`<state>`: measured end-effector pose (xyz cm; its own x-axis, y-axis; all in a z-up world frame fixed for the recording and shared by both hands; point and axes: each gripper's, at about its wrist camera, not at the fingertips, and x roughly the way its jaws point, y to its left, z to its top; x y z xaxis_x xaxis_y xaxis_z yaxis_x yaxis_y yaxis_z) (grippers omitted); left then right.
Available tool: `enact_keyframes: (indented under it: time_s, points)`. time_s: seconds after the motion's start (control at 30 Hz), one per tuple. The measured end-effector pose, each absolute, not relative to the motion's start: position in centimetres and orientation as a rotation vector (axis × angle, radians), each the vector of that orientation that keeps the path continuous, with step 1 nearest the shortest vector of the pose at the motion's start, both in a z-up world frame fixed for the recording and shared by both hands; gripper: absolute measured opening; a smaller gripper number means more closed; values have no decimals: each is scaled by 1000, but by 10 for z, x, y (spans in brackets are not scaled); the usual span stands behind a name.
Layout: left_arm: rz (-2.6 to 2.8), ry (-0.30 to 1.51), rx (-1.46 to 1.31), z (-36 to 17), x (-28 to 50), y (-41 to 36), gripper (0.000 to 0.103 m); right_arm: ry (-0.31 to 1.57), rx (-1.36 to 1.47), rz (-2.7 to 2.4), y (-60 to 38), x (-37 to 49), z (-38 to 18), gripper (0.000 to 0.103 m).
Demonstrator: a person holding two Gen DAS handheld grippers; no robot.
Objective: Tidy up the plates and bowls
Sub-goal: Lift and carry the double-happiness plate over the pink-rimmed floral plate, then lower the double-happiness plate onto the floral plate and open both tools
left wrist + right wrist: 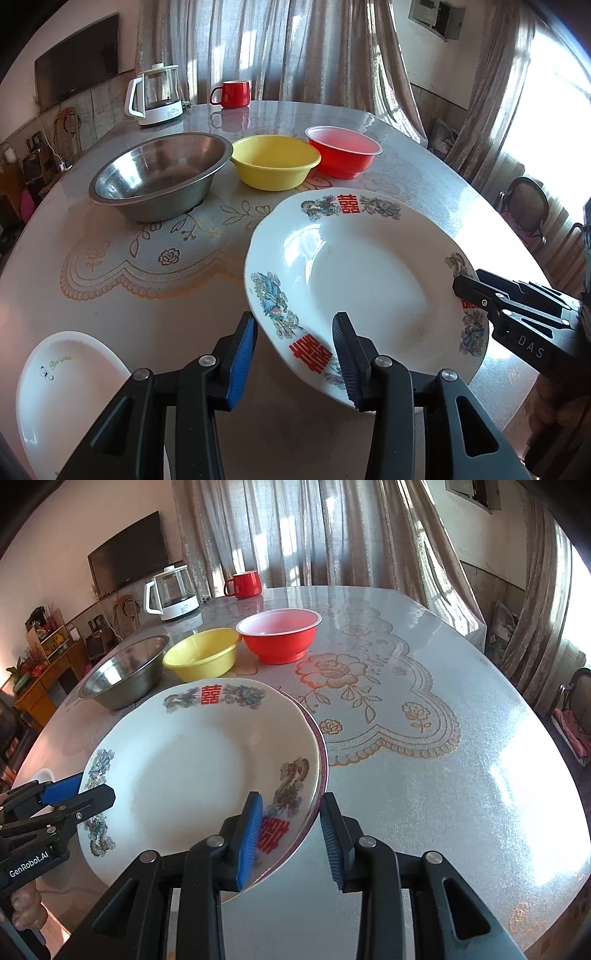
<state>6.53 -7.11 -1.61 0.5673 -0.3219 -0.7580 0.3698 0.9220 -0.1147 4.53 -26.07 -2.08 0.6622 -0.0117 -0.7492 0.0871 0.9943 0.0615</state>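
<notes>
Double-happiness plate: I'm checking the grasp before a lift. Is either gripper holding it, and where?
Apparently not clamped: the left gripper and right gripper each straddle the rim of the plate on opposite sides, jaws open.

Both tools share a black angular linkage with round silver screws and blue ribbed pads. The left tool (293, 354) bears white "GenRobot.AI" lettering on its body; the right tool (291, 840) bears "DAS". Bare skin shows behind each.
</notes>
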Motion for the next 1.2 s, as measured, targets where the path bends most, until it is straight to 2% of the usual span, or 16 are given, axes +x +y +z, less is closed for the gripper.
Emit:
enact_keyframes:
  time_s: [0.13,0.47,0.8,1.2]
  points:
    - [-402,873,61,-16,64,-70,52,844,93,-56,-261,46,-21,32]
    - [-374,850,69,-9,57,-61,54,856,100,-71,-261,47,-19,32]
    - [-337,830,50,-2,50,-43,56,818,135,-75,-261,44,-6,39]
    - [-282,815,-4,3,47,-12,56,776,97,136,-213,46,10,39]
